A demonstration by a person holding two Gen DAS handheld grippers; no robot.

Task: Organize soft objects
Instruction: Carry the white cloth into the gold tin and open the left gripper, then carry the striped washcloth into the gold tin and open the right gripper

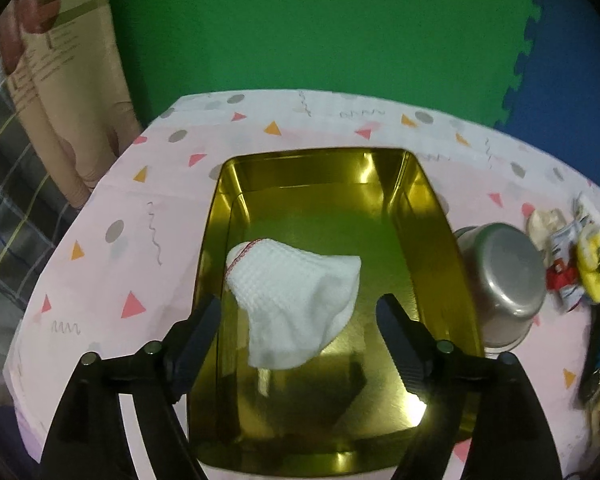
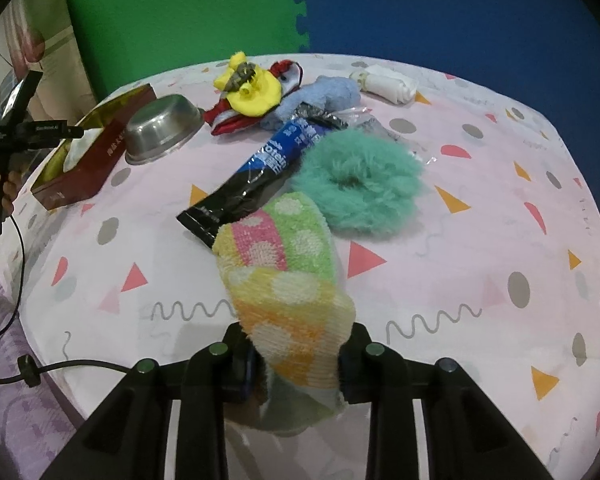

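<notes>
Fuzzy sock (image 2: 288, 280) between right fingers (image 2: 240, 364)

A: Steel bowl (image 2: 164, 128) sits upside down on the tablecloth (image 2: 480, 240), just beside the red side of the tin.

B: Yes, rim down and dull base up. The cloth is pink with triangles, dots and squiggles.

A: A dark sachet (image 2: 256, 172) lies flat mid-table, blue print on it, pointing toward the back.

B: Crinkled clear wrapper (image 2: 364, 114) behind it. Back wall is foam mats, the green mat (image 2: 180, 12) and the blue mat (image 2: 460, 8) joined by a toothed seam.

A: Far left there's a black cable (image 2: 80, 366) trailing over the table edge.
</notes>
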